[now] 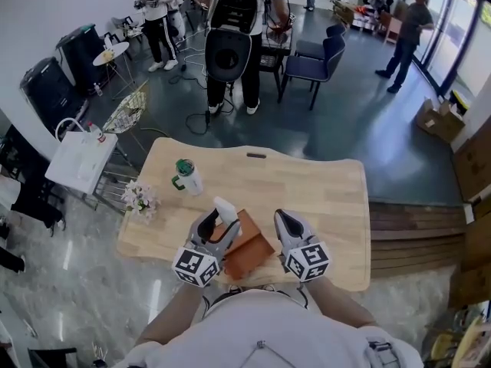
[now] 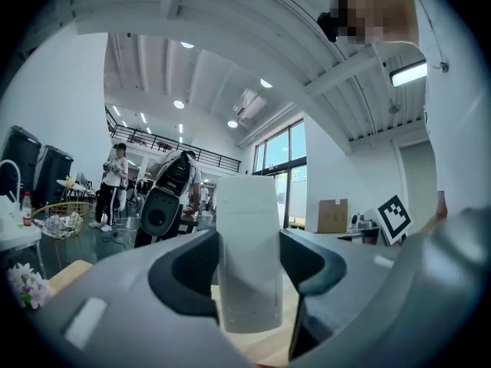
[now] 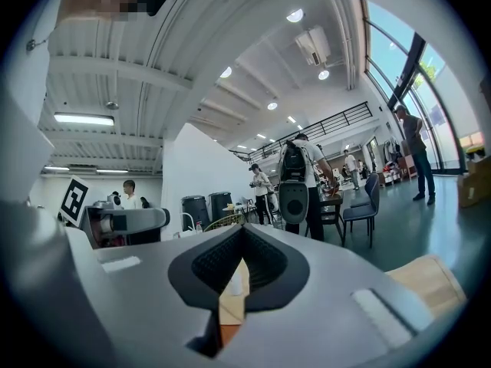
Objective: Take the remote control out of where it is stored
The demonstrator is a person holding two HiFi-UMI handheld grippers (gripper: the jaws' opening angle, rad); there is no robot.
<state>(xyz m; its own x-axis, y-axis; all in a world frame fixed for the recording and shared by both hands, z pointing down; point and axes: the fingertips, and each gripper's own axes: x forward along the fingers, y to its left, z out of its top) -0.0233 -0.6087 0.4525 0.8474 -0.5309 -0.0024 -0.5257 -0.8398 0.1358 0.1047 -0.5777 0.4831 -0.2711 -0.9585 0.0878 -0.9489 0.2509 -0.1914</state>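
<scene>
Remote control (image 2: pixel 247 251) is seen as a plain white slab with rounded edges, slightly broader toward its upper end. A faint seam is marked across its lower part. It is clamped upright at mid-length between the dark pads of the left gripper (image 1: pixel 219 222), whose jaws are closed against its two long sides. In the head view it is held above the wooden table (image 1: pixel 330 198), at the far left edge of a brown case (image 1: pixel 249 251) lying between the two grippers. Whether its lower end touches the case cannot be told, since that end is covered there by the jaws.

The right gripper (image 1: pixel 288 225) is held just to the right of the case. Its jaws are pressed together with nothing between them, and only a sliver of wood and brown is seen beneath the point where they meet.

The near edge of the case is covered by the marker cubes, and it cannot be made out whether the case is open. A white tumbler (image 1: pixel 186 176) with a green lid and a bunch of pale flowers (image 1: pixel 140 198) are placed at the table's left side.
</scene>
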